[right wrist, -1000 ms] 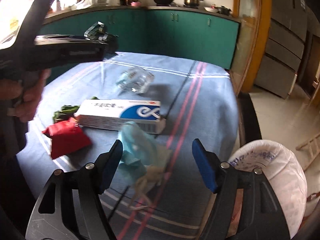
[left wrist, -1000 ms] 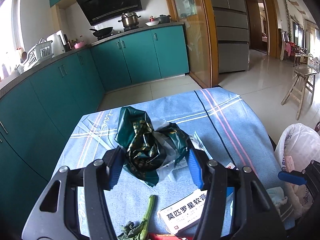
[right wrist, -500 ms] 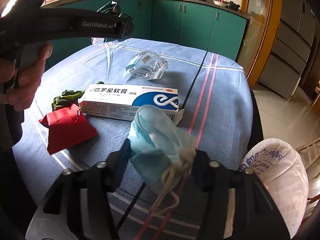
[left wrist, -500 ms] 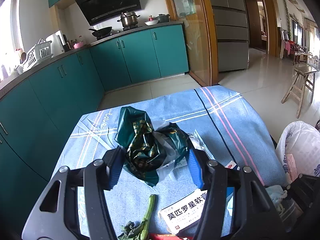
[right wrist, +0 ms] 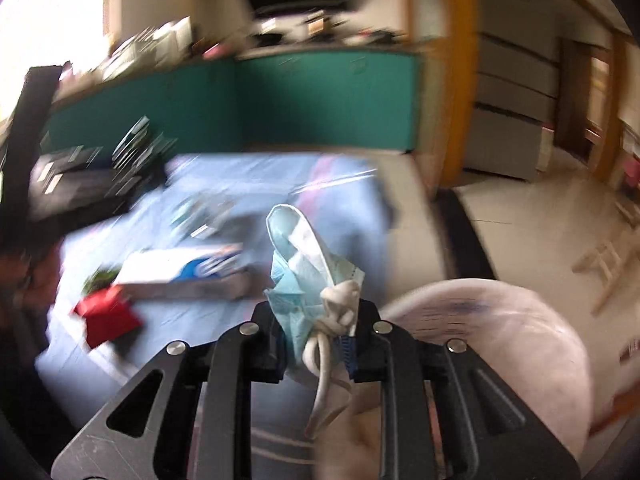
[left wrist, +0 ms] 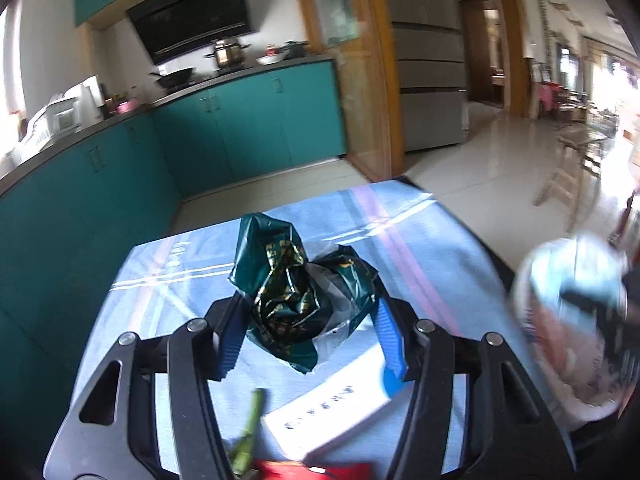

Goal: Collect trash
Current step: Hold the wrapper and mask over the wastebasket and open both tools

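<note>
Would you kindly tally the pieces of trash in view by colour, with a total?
Dark green: 1, crumpled wrapper
Light blue: 1, face mask
White and blue: 1, box
Red: 1, packet
Green: 1, vegetable stalk
Clear: 1, plastic wrapper
Total: 6

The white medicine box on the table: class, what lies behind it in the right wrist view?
Behind the white medicine box, a crumpled clear wrapper lies on the blue tablecloth. Motion blur hides its details, and the box hides whatever lies directly under it.

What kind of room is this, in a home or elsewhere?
Most likely a home kitchen: teal cabinets, a range hood above a pot, and a fridge nearby.
</note>
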A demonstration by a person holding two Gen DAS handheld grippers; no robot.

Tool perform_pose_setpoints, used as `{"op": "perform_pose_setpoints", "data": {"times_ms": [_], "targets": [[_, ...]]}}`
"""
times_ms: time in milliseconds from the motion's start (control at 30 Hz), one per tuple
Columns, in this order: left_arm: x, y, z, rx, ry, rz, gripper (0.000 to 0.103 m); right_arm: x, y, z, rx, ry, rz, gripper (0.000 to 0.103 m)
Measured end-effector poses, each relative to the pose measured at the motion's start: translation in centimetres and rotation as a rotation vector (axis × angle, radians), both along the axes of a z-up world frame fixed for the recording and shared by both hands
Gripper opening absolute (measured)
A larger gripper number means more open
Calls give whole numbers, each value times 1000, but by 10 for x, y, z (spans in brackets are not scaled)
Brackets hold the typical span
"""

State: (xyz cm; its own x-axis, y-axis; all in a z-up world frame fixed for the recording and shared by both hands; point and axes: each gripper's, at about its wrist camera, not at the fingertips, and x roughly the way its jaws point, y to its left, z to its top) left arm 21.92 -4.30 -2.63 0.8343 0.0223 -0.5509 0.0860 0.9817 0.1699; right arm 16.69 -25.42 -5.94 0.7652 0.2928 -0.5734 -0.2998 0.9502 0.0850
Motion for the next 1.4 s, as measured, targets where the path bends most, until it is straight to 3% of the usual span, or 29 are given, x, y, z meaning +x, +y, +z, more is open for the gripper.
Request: {"op": "perform_pose_setpoints", "data": {"times_ms": [133, 300, 400, 600, 633, 700, 833, 1033, 1100, 1167, 1233, 1267, 1400], "targets": [[-10, -35, -6, -49, 46, -176, 57, -5, -65, 3, 75, -7, -172, 22], [-25, -92, -16, -99, 96, -384, 57, -13, -113, -13, 23, 17, -373, 22], [-32, -130, -28, -101, 112, -503, 57, -16, -136, -16, 70, 32, -428, 22], [-34, -186, -64, -53, 160, -623, 58, -24, -155, -18, 125, 30, -476, 22], [-33, -191, -69, -36, 161, -625, 59, -26, -159, -19, 129, 33, -481, 22], [-30, -201, -79, 0, 172, -617, 74, -26, -165, -21, 137, 42, -488, 22], [-28, -204, -78, 29, 162, -612, 79, -25, -153, -25, 119, 70, -454, 23], [-28, -173, -54, -59, 148, -571, 82, -14, -146, -33, 87, 121, -413, 27], [-29, -163, -47, -73, 132, -556, 83, -11, -145, -36, 90, 141, -403, 37], [-34, -150, -40, -72, 115, -532, 83, -10, -143, -39, 92, 149, -390, 65], [-35, -137, -35, -77, 104, -503, 84, -11, -140, -41, 88, 138, -385, 78], [-35, -130, -34, -82, 101, -489, 85, -11, -139, -42, 89, 135, -382, 83], [-34, -102, -24, -103, 90, -434, 85, -10, -140, -47, 110, 141, -405, 88]]}}
